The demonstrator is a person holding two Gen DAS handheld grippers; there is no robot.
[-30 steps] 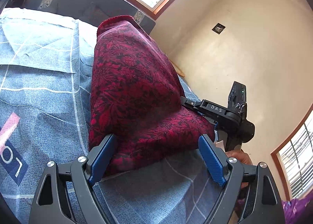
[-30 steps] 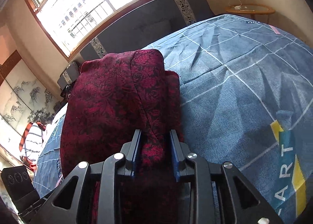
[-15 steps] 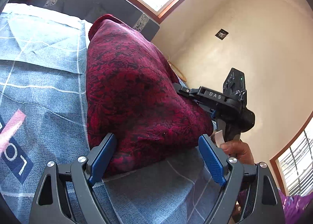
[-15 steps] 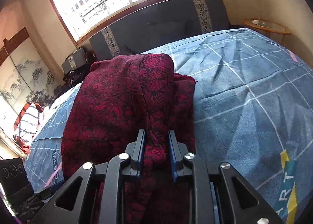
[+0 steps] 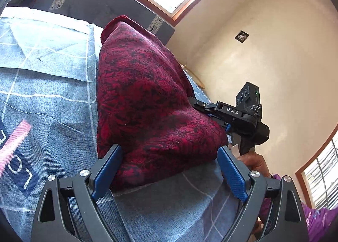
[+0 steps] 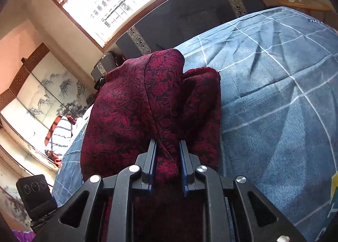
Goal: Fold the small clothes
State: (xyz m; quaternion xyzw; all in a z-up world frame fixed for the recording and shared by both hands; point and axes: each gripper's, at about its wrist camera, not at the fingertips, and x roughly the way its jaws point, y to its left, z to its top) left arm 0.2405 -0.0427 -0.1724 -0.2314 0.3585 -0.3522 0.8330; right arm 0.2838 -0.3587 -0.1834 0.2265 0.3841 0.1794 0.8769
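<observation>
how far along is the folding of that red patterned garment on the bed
Partly done, by the look of it. The red garment already lies doubled on the blue bedspread. In hand: the right tongs are shut on a gathered edge, lifting it, while the left tongs are opening at its near corner, pads not pressing. Left: lay the held edge over, flatten, let go.

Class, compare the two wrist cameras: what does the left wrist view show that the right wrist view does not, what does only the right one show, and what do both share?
Only the left wrist view: the left tool, its jaws opening wide around the near edge of the cloth; the right tool's black body seen from the side; the person's hand on its handle.

Only the right wrist view: the right tool pinching a fold; a painted screen; a striped garment.

Both: the red patterned garment on the blue bedspread, and the dark headboard.
</observation>
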